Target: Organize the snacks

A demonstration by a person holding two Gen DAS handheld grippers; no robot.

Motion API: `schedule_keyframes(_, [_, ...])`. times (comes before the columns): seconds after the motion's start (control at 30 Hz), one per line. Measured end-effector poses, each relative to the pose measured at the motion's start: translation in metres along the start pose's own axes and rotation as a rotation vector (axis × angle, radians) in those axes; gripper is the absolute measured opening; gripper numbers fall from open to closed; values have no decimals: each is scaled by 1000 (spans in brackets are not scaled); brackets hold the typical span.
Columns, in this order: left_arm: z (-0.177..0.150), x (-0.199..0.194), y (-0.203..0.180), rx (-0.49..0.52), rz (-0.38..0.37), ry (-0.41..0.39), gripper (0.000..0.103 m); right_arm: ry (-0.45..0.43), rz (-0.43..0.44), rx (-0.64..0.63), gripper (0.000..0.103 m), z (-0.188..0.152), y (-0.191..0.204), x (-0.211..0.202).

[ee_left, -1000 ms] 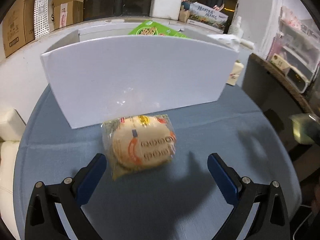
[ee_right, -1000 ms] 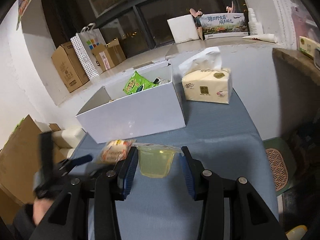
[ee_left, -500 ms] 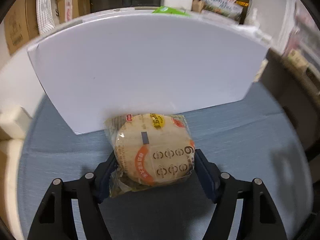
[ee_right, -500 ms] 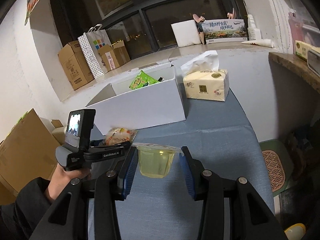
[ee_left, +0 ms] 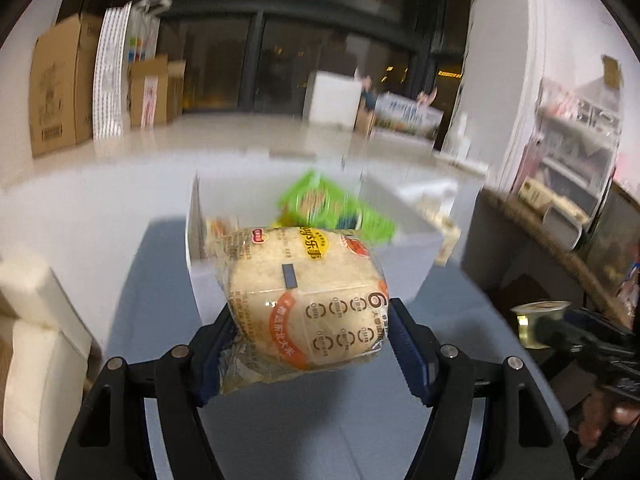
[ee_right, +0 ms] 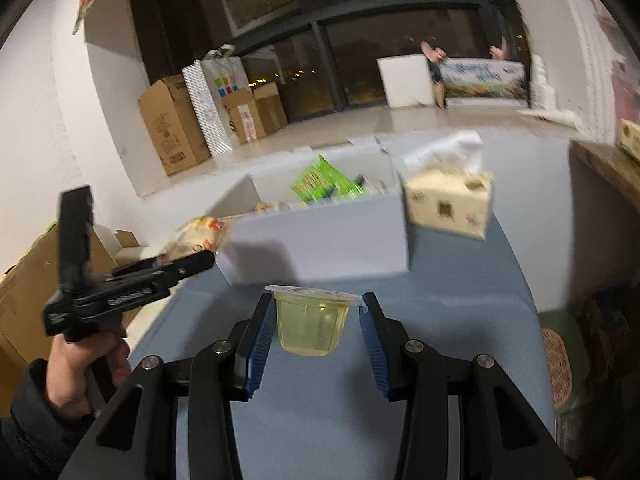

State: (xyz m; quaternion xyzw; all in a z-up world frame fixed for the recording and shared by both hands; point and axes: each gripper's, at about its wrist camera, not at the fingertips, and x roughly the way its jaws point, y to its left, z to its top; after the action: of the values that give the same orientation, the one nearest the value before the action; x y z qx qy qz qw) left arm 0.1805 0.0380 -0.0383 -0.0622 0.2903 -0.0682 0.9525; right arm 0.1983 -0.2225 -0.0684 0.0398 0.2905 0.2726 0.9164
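My left gripper (ee_left: 310,338) is shut on a clear-wrapped rice cracker pack (ee_left: 308,296) and holds it in the air, near the white box (ee_left: 404,256). From the right wrist view the pack (ee_right: 198,230) hangs at the box's left corner. My right gripper (ee_right: 318,326) is shut on a yellow jelly cup (ee_right: 312,322), lifted above the blue table (ee_right: 460,320) in front of the white box (ee_right: 320,240). A green snack bag (ee_right: 320,180) stands inside the box.
A tissue box (ee_right: 450,204) sits right of the white box. Cardboard boxes (ee_right: 176,128) stand on the ledge behind. A dark counter (ee_left: 560,264) lies to the right. White foam blocks (ee_left: 36,320) sit at the left.
My left gripper closed on the cracker pack and lifted it off the table up to the box's rim. My right gripper rose slightly with the jelly cup.
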Motion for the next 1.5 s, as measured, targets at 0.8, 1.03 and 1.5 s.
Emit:
schedule_keyframes(0.8, [87,132,79,-45,89,108,103,71,-166,-36,102,157,18,180])
schedule_keyframes(1.03, [73,128,77,-49,90,118,103,54,-157,-2,103,150,8,168])
schedule_keyframes(1.5, [58,-11,25,-11,298,-116,103,-136,-149,-192,103,118,57,32])
